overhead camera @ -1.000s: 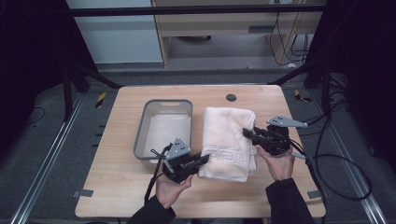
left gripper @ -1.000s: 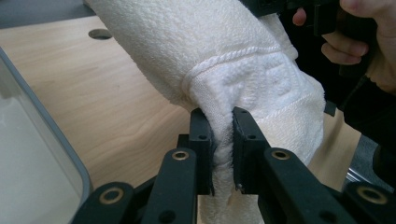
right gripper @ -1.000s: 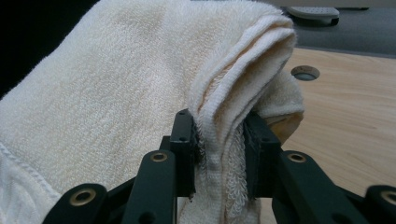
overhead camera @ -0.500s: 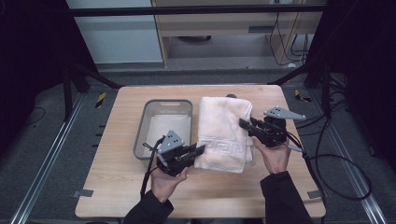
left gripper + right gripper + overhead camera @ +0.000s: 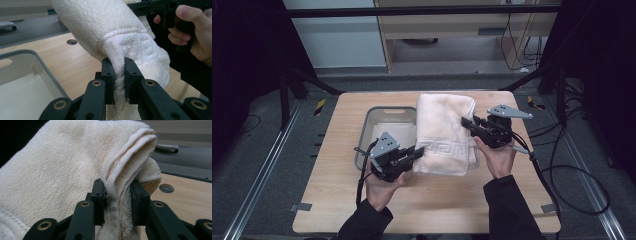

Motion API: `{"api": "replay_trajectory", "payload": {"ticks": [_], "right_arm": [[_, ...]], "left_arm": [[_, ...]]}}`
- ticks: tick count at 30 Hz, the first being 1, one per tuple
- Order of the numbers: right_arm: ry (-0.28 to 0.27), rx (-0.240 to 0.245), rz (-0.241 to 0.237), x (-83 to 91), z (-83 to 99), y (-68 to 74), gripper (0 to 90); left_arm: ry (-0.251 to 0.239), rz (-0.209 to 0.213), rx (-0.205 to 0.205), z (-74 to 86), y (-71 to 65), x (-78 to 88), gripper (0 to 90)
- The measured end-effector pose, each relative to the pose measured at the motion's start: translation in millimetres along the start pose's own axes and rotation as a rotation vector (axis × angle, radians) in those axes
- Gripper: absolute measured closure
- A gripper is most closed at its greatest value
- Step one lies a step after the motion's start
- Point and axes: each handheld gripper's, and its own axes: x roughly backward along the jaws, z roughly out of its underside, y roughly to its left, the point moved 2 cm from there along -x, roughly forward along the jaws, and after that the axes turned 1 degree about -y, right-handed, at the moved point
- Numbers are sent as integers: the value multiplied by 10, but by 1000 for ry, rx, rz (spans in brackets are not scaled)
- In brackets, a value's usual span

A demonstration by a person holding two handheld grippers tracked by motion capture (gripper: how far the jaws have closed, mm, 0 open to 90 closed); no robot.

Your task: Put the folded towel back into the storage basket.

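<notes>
light wooden table [image 5: 437,200] with a round hole near its far edge, bearing a grey tray [image 5: 377,117]

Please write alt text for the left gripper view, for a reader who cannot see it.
The left gripper is shut on a fold of a white towel held above a wooden table. A grey tray lies at lower left, and a hand holds the right gripper at upper right.

Left claw [image 5: 416,151] and right claw [image 5: 468,122] both clamped, raised
</notes>
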Motion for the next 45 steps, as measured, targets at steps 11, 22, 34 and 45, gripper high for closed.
{"api": "replay_trajectory", "payload": {"ticks": [11,22,34,45], "right_arm": [[-31,2,-10,-123,-120,103,693],[-47,10,-20,-272,-245,236,692],[-57,19,-37,-412,-371,400,693],[-53,35,-72,-621,-465,639,693]], "left_arm": [[-32,-25,-6,-93,112,126,802],[-68,-52,6,-138,250,262,803],[-104,-75,19,-170,375,434,804],[-126,-112,35,-149,521,689,804]]}}
